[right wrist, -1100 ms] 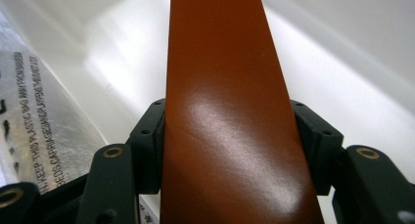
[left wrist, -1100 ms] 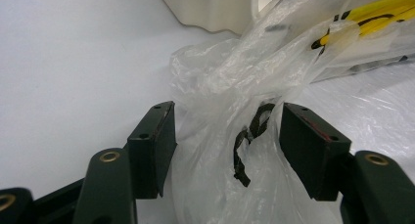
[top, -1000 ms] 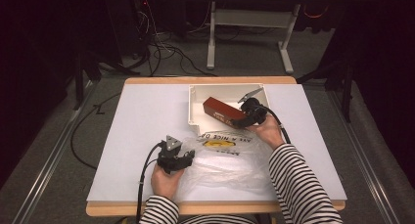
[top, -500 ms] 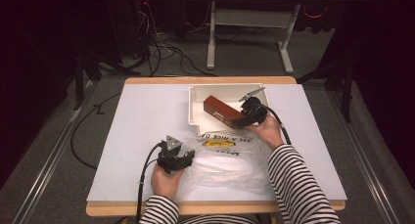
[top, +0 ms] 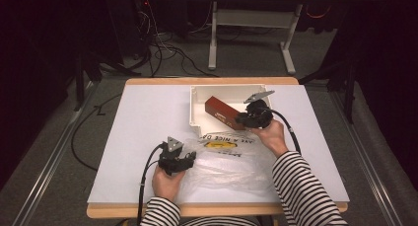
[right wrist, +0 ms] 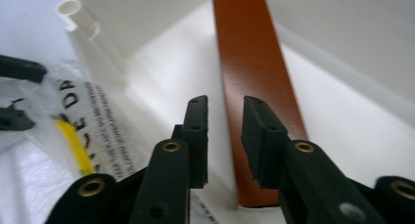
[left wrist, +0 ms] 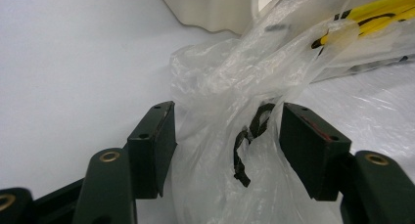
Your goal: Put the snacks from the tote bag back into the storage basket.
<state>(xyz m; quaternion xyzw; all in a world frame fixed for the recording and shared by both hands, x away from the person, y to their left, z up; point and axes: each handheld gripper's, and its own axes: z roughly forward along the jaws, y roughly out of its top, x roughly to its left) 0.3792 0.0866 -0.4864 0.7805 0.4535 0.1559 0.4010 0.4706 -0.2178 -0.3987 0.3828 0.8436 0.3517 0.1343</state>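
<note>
A red-brown box lies in the white tray at the table's far middle. My right gripper is at the box's near end; in the right gripper view its jaws have just been closing and stand a narrow gap apart, open, with nothing between them and the box lying beyond. A clear plastic bag with yellow and black print lies crumpled in front of the tray. My left gripper is shut on a bunched fold of that bag; a dark curled strip shows through the film.
The white table top has a wooden edge at front and back. The tray's tall walls stand around the box. Cables and a grey table frame lie on the floor beyond the far edge.
The right gripper's jaws have come off the box's end and drawn slightly back; the box stays in the tray. The left gripper and the bag have not moved.
</note>
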